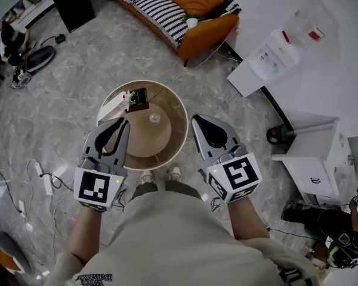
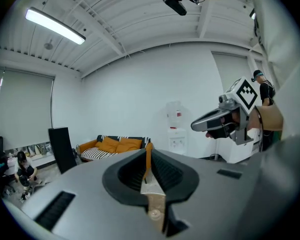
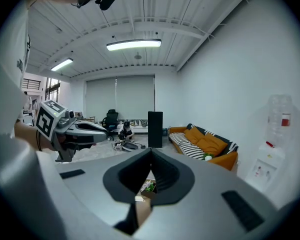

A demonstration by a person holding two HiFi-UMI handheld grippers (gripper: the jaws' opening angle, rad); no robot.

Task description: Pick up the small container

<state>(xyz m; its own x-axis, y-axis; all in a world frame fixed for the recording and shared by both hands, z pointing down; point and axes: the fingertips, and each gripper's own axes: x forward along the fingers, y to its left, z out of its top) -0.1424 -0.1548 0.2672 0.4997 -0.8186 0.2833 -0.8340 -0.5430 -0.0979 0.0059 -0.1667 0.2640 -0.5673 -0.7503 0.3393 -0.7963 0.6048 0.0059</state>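
- An orange sofa with a striped throw stands at the far side of the grey marble floor; nothing there bears on the job.
- The round table sits directly below the person, between the two tools.
- The left gripper has its tongs pressed together with nothing between them, and it hangs over the table's near-left rim.
- The right gripper is likewise pressed shut and empty, just off the table's right edge.
- A dark planter box stands toward the table's far-left side.
- The small container stands near the table's middle, untouched. It looks pale and round, though it is too small to tell more.
- To do the reach well, spread one pair of tongs before descending, straddle the container squarely, and keep clear of the planter box.
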